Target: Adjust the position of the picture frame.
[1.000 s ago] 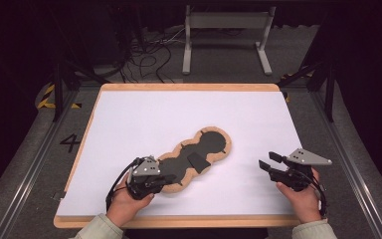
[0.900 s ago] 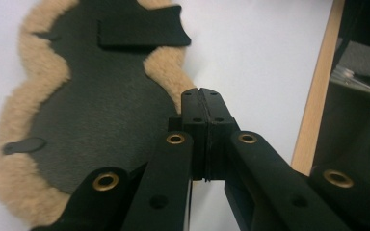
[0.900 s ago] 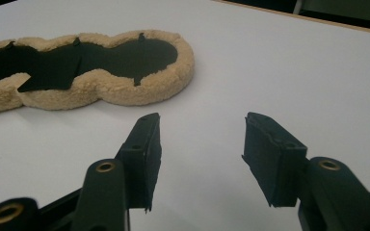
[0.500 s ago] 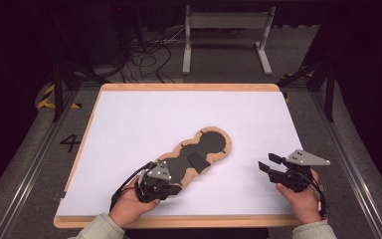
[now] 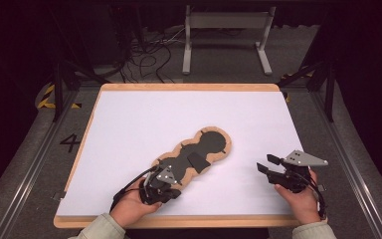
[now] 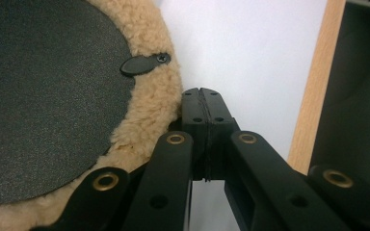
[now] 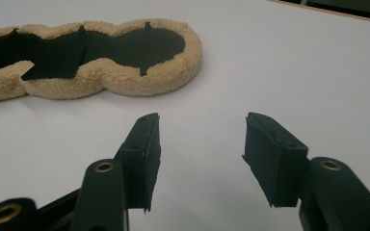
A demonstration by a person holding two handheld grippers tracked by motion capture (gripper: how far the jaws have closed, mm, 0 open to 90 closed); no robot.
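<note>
A long lobed pad with tan fleece rim and black centre (image 5: 195, 157) is laid diagonally on the white table top (image 5: 144, 119). Its near end is touched by the left gripper (image 6: 204, 98), jaws pressed together. The right gripper (image 7: 200, 147) is held well apart, jaws spread.

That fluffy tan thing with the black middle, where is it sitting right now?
In the high view the fleecy pad lies slantwise on the white board, a little below centre, its near end at the left gripper.
</note>
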